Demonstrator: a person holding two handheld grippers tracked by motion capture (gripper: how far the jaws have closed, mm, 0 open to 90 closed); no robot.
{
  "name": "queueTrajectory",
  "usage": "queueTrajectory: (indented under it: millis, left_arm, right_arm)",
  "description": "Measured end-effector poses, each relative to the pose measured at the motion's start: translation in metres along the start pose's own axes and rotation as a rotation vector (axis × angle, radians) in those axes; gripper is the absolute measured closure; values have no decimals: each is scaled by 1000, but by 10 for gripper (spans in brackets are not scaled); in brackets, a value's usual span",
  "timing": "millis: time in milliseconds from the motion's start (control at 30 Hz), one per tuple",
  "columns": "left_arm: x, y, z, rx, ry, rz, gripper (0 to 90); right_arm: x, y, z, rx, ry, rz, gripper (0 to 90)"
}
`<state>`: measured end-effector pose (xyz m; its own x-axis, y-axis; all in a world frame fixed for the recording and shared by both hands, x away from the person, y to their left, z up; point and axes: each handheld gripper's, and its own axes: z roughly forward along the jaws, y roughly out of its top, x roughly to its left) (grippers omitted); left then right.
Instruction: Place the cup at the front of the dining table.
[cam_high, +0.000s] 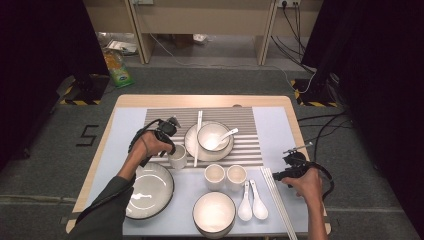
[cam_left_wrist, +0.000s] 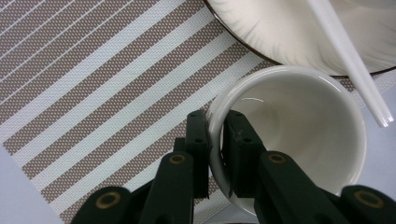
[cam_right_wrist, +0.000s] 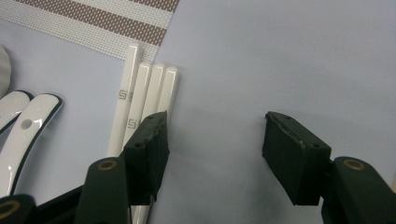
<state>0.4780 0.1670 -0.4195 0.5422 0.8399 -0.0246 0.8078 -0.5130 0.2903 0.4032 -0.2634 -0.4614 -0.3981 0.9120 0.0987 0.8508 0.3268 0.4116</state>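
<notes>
Striped mat (cam_left_wrist: 93, 84) underneath, left tool (cam_left_wrist: 215, 154) pinches the cup (cam_left_wrist: 299, 135) rim; right tool (cam_right_wrist: 215, 154) gapes idle. Thin grip — cup could slip, clip the plate (cam_left_wrist: 280, 32).

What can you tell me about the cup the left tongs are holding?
The cup is plain glossy white, ceramic by its look, handleless and empty. It stands upright at the striped mat's near edge, beside the plate. The left tongs pinch its rim, one jaw inside, one outside.
</notes>
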Motion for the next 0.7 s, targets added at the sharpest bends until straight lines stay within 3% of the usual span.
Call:
queueTrajectory:
  millis: [300,700]
  left_arm:
    - [1,-1,-15,-28,13,-2,751]
    - [4,-11,-29,-72,-4,-10,663]
  right_arm:
    - [0,0,0,4,-2,0,403]
    - [0,1,0,6,0,-1,403]
